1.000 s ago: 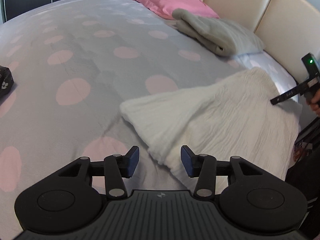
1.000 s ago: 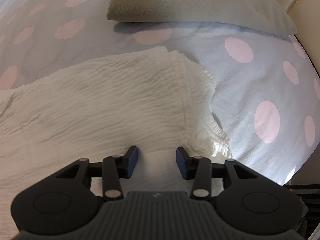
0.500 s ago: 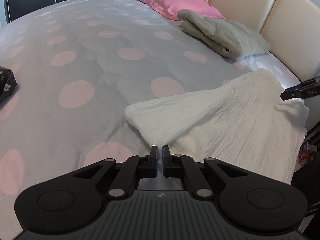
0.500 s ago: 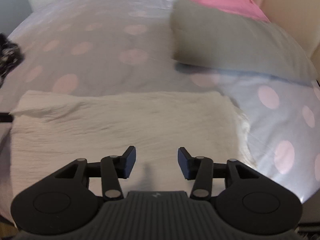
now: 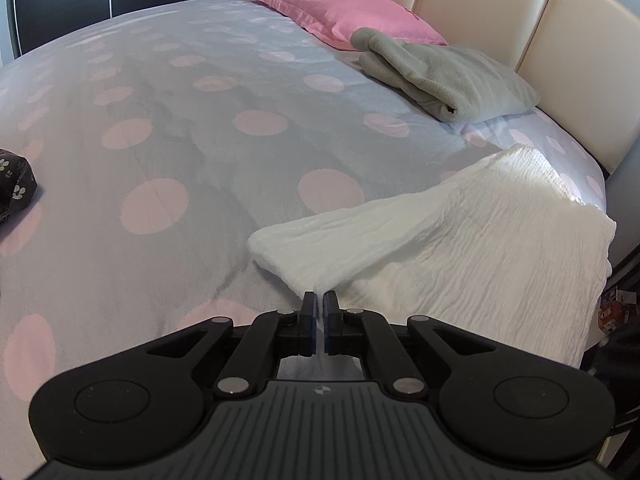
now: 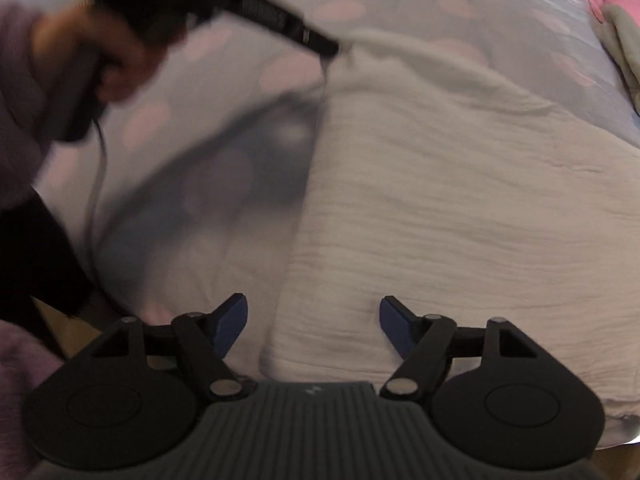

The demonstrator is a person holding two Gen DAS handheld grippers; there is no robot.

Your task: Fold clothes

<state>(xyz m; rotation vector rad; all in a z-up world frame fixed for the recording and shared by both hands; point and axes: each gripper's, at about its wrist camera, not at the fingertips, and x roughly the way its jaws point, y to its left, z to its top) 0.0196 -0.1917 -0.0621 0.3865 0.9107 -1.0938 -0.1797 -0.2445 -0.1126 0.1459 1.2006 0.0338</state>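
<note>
A white crinkled garment (image 5: 480, 248) lies on the right side of the spotted bedspread (image 5: 200, 140), with one flap folded over towards the left. My left gripper (image 5: 319, 306) is shut on that flap's near corner. In the blurred right wrist view the same garment (image 6: 440, 200) fills the middle and right. There the left gripper (image 6: 330, 50), held by a hand (image 6: 120, 60), pinches the far corner and lifts it slightly. My right gripper (image 6: 312, 314) is open, low over the garment's near left edge, with nothing between its fingers.
A folded grey blanket (image 5: 440, 76) and a pink pillow (image 5: 344, 4) lie by the cream headboard (image 5: 560, 40). A dark floral cloth (image 5: 14, 184) sits at the far left. The bed edge drops off to the right of the garment.
My left gripper closed on the folded flap's corner and has lifted a little with it. My right gripper swung left across the garment and stayed open.
</note>
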